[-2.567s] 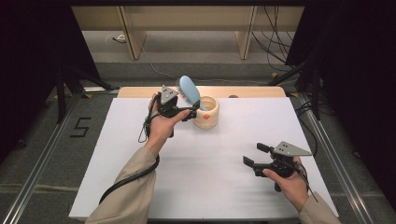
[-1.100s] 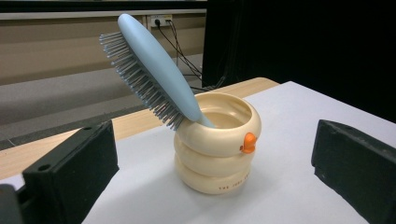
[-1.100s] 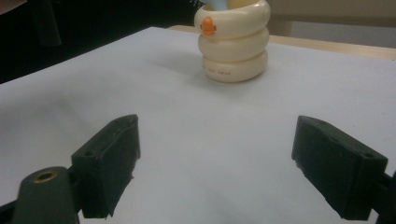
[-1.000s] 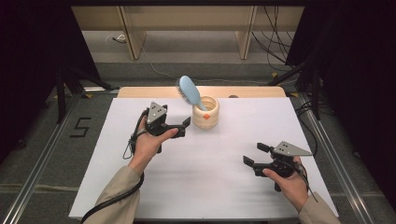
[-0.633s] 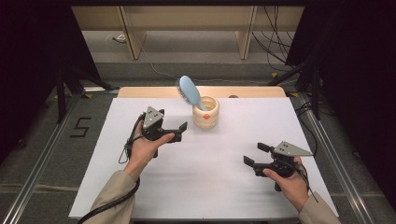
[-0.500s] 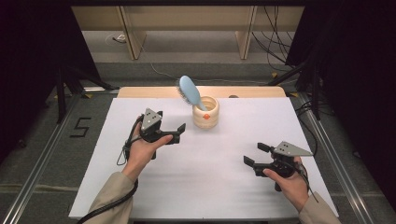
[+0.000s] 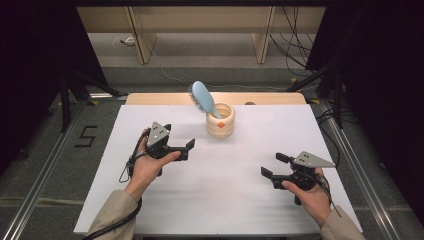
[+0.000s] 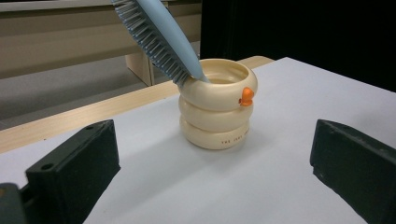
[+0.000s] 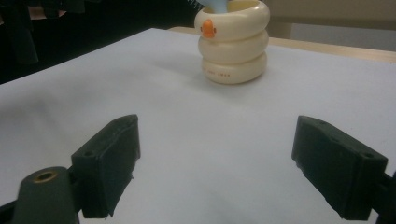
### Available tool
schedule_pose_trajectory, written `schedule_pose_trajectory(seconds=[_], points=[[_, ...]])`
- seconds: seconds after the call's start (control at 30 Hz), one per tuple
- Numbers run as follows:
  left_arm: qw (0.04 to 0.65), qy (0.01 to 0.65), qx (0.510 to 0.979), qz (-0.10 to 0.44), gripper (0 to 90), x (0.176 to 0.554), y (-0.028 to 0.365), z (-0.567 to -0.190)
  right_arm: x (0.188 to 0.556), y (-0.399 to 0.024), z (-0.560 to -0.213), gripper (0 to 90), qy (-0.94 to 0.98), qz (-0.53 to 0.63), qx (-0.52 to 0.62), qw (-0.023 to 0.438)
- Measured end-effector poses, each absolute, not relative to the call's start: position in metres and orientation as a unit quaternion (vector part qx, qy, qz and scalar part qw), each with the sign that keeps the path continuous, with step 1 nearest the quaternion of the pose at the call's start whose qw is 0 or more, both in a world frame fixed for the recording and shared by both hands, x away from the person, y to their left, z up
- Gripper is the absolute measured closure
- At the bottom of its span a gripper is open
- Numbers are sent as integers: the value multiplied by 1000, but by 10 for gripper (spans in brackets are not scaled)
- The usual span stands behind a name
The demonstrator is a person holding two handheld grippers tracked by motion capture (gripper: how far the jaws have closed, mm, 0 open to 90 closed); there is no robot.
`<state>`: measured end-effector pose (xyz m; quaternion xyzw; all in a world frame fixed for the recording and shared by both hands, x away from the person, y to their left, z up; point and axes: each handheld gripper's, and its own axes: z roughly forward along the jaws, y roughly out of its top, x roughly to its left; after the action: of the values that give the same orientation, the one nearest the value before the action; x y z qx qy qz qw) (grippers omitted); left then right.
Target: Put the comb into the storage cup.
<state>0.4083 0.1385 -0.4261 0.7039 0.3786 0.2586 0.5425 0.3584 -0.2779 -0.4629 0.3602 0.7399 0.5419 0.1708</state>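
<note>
White table (image 7: 240, 200), hairbrush (image 7: 202, 98) beyond left tongs (image 7: 186, 148)

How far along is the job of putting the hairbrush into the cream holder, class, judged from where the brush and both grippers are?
Done: the blue hairbrush stands handle-down in the cream ringed holder, leaning on its rim. In hand: nothing; the left gripper is open short of the holder, and the right gripper is open over the white table. Left: apparently nothing but resting the grippers.
</note>
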Motion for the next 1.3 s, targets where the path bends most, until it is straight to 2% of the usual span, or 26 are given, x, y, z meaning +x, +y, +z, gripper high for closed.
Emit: schedule_pose_trajectory(seconds=[0.73,1.3], points=[[520,349,732,268,17,391,157,-441,356,-284,-462,162,745,536,356,177],[503,365,737,265,28,381,187,-460,353,-293,-464,161,742,533,364,182]])
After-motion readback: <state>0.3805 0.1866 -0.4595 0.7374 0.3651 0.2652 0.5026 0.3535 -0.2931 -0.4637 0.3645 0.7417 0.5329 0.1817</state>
